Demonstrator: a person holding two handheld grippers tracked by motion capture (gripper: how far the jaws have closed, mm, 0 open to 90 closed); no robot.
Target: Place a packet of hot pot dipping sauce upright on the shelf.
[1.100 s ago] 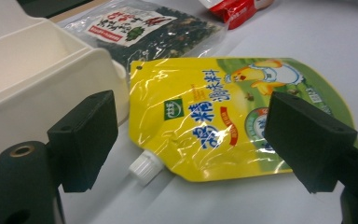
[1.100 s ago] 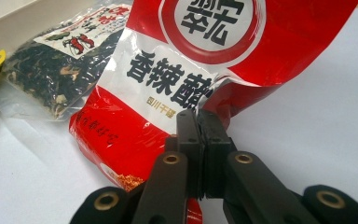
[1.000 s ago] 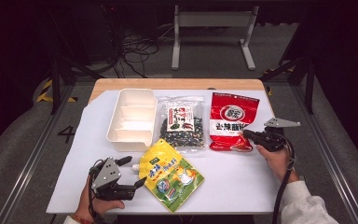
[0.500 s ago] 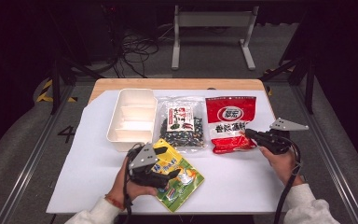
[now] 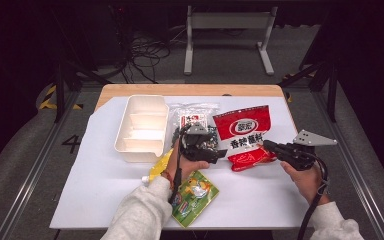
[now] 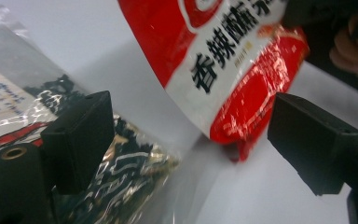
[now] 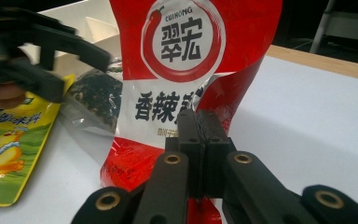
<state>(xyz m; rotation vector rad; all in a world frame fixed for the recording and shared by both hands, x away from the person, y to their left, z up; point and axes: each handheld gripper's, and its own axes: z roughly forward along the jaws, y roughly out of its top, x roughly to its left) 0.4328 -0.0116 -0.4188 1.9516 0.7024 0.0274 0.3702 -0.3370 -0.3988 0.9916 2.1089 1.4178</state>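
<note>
Spreading across one white table (image 5: 105,190) are one cream divided tray (image 5: 142,127) and three snack bags: one red bag (image 5: 242,135) printed "CUIHONG", lying right of centre, one clear bag (image 5: 195,117) of dark bits, one yellow-green bag (image 5: 195,195). The right gripper (image 5: 269,146) is clamped on the red bag's lower corner. The left gripper (image 5: 220,154) has its jaws spread wide, holding nothing, beside that bag.

Left black two-jaw gripper (image 5: 220,152) at table centre, jaws wide apart, pointing right. Right black two-jaw gripper (image 5: 266,145) at right, jaws pressed together, pointing left.
</note>
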